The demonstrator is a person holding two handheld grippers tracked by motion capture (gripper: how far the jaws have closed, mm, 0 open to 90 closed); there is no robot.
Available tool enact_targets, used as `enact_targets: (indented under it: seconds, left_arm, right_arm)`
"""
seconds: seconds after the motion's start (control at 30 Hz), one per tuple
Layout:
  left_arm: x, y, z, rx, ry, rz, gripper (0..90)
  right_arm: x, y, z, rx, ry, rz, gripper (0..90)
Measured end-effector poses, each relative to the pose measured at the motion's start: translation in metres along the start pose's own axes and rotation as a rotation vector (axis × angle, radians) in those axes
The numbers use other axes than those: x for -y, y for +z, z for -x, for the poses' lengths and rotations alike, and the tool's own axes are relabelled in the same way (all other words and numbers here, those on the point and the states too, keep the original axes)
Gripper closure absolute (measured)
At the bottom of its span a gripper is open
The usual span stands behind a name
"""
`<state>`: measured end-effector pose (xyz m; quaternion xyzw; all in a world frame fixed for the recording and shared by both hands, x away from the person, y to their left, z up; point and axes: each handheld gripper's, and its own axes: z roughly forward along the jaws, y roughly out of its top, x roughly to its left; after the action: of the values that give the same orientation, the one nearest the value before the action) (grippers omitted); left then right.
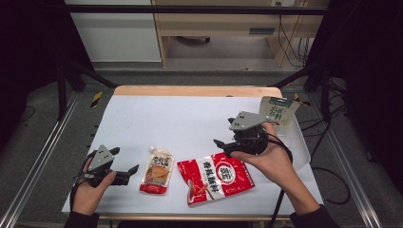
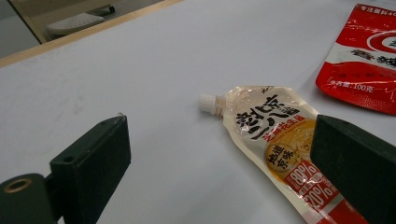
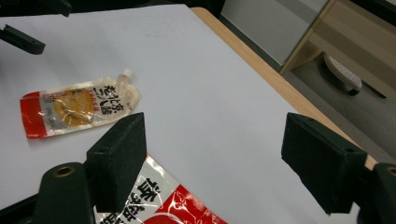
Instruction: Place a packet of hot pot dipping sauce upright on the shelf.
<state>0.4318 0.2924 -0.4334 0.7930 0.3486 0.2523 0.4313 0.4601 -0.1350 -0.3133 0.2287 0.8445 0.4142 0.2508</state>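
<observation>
A clear spouted sauce pouch point(image 1: 157, 172) point(image 2: 275, 140) point(image 3: 79, 107) with a yellow and red label lies flat on the white table point(image 1: 190, 114), spout pointing away from me. To its right lies a red seasoning packet point(image 1: 216, 178) point(image 2: 364, 60) point(image 3: 159, 205). My left gripper point(image 1: 124, 160) point(image 2: 219, 126) sits low at the pouch's left, jaws open and aimed at it, nothing between them. My right gripper point(image 1: 225, 137) point(image 3: 215, 126) hovers over the red packet's far edge, pointing left. Its jaws stand open and hold nothing.
A green and white packet point(image 1: 278, 110) stands at the table's far right, just behind my right hand. The wooden far edge point(image 1: 197, 90) borders the white sheet. Beyond it the floor, a cabinet and cables show. Black frame rails flank both sides.
</observation>
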Motion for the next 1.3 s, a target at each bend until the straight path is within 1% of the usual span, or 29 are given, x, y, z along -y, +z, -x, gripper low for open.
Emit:
enact_targets:
  seconds: [0.17, 0.2, 0.27, 0.3, 0.33, 0.4, 0.53, 0.6, 0.77, 0.83, 0.93, 0.97, 1.0, 1.13, 1.2, 1.23, 1.3]
  left_arm:
    - [0.0, 0.0, 0.001, 0.003, 0.005, -0.004, 5.1]
    - [0.0, 0.0, 0.001, 0.003, 0.005, -0.004, 5.1]
    - [0.0, 0.001, 0.001, 0.003, 0.006, -0.005, 5.1]
    - [0.0, 0.001, 0.001, 0.003, 0.006, -0.005, 5.1]
    - [0.0, 0.001, 0.002, 0.006, 0.007, -0.007, 5.1]
    - [0.0, 0.001, 0.002, 0.008, 0.011, -0.013, 5.1]
    - [0.0, 0.001, 0.003, 0.011, 0.013, -0.017, 5.1]
    - [0.0, 0.001, 0.004, 0.013, 0.016, -0.021, 5.0]
    - [0.0, 0.001, 0.007, 0.022, 0.024, -0.023, 4.9]
    - [0.001, 0.0, 0.009, 0.027, 0.036, -0.029, 4.9]
    - [0.002, -0.001, 0.01, 0.03, 0.036, -0.027, 5.0]
    - [0.002, -0.001, 0.01, 0.03, 0.036, -0.027, 4.9]
    - [0.003, -0.003, 0.01, 0.031, 0.038, -0.03, 4.9]
    - [0.006, -0.006, 0.012, 0.035, 0.038, -0.031, 4.8]
    - [0.007, -0.006, 0.014, 0.038, 0.048, -0.045, 4.7]
    - [0.008, -0.006, 0.016, 0.034, 0.067, -0.066, 4.9]
    - [0.008, -0.005, 0.018, 0.031, 0.07, -0.067, 5.1]
  right_arm:
    - [-0.001, 0.009, -0.012, -0.031, 0.0, -0.008, 24.0]
    - [-0.001, 0.009, -0.012, -0.031, 0.0, -0.008, 24.0]
    - [-0.001, 0.016, -0.02, -0.049, 0.004, -0.011, 26.0]
    - [-0.001, 0.016, -0.02, -0.049, 0.004, -0.011, 26.0]
    - [-0.001, 0.019, -0.023, -0.053, 0.008, -0.017, 26.2]
    - [-0.002, 0.027, -0.032, -0.076, 0.022, -0.02, 26.5]
    - [-0.003, 0.04, -0.045, -0.078, 0.018, -0.021, 24.0]
    - [-0.003, 0.046, -0.05, -0.086, 0.019, -0.02, 25.1]
    - [-0.002, 0.059, -0.055, -0.107, 0.03, -0.026, 28.4]
    - [-0.001, 0.068, -0.059, -0.117, 0.033, -0.033, 31.4]
    - [0.001, 0.076, -0.061, -0.122, 0.042, -0.041, 33.7]
    - [0.001, 0.076, -0.061, -0.122, 0.042, -0.041, 33.7]
    - [0.002, 0.082, -0.062, -0.127, 0.056, -0.042, 35.3]
    - [0.004, 0.088, -0.064, -0.138, 0.07, -0.049, 36.7]
    - [0.005, 0.093, -0.066, -0.139, 0.076, -0.054, 38.5]
    - [0.006, 0.098, -0.068, -0.141, 0.073, -0.059, 40.2]
    - [0.006, 0.103, -0.07, -0.147, 0.08, -0.068, 41.7]
